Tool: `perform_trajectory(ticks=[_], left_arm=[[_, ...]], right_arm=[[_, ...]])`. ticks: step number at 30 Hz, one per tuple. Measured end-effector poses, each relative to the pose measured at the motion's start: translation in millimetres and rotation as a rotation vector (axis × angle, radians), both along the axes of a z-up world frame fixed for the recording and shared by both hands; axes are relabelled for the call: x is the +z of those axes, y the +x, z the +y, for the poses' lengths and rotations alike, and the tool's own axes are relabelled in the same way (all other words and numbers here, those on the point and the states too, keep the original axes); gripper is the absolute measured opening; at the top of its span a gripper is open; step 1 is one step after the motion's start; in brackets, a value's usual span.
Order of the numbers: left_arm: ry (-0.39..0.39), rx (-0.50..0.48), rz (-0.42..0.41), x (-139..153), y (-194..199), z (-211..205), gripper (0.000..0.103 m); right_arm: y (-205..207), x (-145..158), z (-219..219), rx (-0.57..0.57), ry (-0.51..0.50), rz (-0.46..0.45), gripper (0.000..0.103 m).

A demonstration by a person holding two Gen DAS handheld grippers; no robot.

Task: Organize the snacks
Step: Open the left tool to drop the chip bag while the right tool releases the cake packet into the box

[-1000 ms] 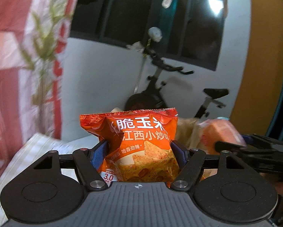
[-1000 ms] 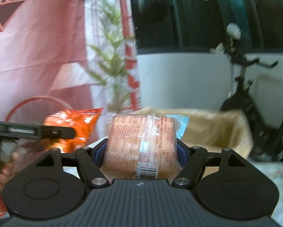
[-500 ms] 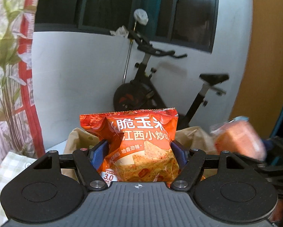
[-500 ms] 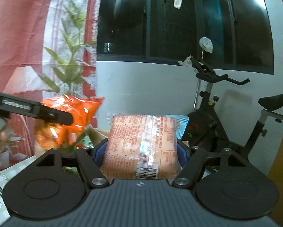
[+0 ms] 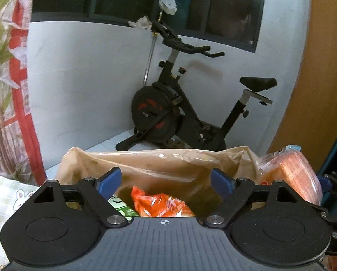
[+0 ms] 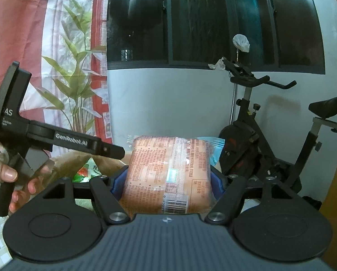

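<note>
Our right tongs (image 6: 168, 176) clench the pack (image 6: 169, 176), long axis running forward between the fingers. The bag (image 5: 168, 164) gapes ahead and to their left, below our released left tongs (image 5: 166, 180), with the chips (image 5: 159, 205) already inside.

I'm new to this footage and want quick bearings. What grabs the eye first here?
The orange wrapped snack pack clamped between the jaws of the right gripper fills the middle of the right wrist view. In the left wrist view, the left gripper is open above a tan plastic bag with an orange chip packet inside. A black exercise bike stands against the white wall behind.
</note>
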State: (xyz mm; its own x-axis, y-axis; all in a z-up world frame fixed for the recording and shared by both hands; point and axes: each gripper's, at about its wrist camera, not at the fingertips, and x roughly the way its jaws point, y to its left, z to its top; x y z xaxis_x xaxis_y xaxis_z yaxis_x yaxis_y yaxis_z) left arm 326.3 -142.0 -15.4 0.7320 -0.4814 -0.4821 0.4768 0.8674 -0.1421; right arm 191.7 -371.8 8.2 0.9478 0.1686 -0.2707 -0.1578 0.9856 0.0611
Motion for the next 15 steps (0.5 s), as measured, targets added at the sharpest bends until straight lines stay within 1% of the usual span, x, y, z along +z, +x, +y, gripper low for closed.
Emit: perform_trajectory(ticks=[4,6,12,13,15], left_arm=[[-0.008,0.026,0.000,6,-5,16,0.088],[0.002,0.038,-0.006,10,-9,22,0.088],[0.026,0.057,-0.025,20,-22,45,0.088],[0.025,0.062,-0.024,21,-24,49,0.088],[0.023,0.069,-0.023,24,-27,56,0.088]], right_arm=[[7,-1,7,0.018,0.009,0.012,0.072],[14,-2,13,0.033,0.012,0.022,0.072],[40,-12,25,0.016,0.024,0.115,0.074],[42,-13,26,0.002,0.019,0.122,0.075],[42,-13,28,-0.029,0.008,0.117,0.082]])
